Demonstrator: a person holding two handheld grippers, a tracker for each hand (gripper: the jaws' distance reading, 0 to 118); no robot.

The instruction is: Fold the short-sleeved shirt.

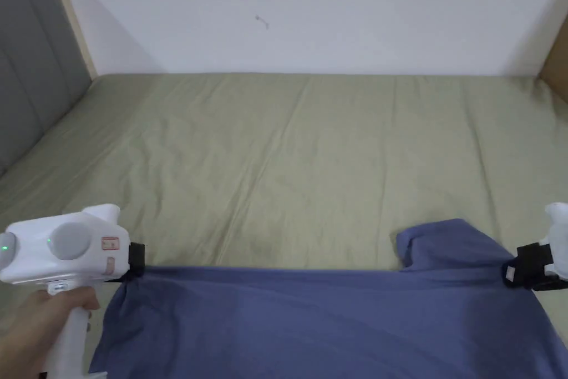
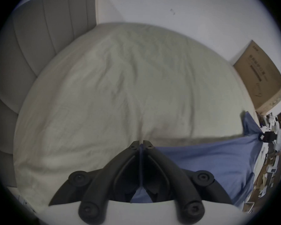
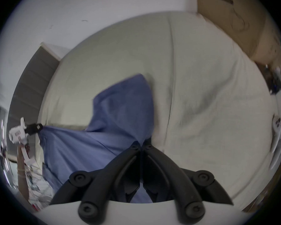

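Shirt: blue short-sleeved shirt (image 1: 310, 313), stretched wide between the two grippers along the near edge of the bed; its top edge runs taut and nearly straight from one gripper to the other, and the rest hangs down toward the person.
Sleeve: one sleeve (image 1: 444, 244) stands up in a soft peak on the sheet, just beside the right gripper; in the right gripper view it rises as a blue point (image 3: 128, 101) over the sheet.
Left gripper: white body with black jaws (image 1: 136, 261), held at the shirt's left corner; in the left gripper view the jaws (image 2: 141, 143) are pressed together with a thin fold of blue cloth between them.
Right gripper: black jaws (image 1: 513, 273) at the shirt's right end, at the edge of the head view; in the right gripper view the jaws (image 3: 142, 145) are closed tight on bunched blue cloth.
Hand: a hand (image 1: 39, 319) wraps the left gripper's white handle, low in the head view.
Bed: pale green sheet (image 1: 310, 163), creased, lying flat behind the shirt.
Headboard: grey padded panel (image 1: 33, 69), at the left end of the bed.
Wall: white (image 1: 333, 8), behind the bed.
Box: brown cardboard box (image 2: 259, 79), leaning at the right end of the bed.
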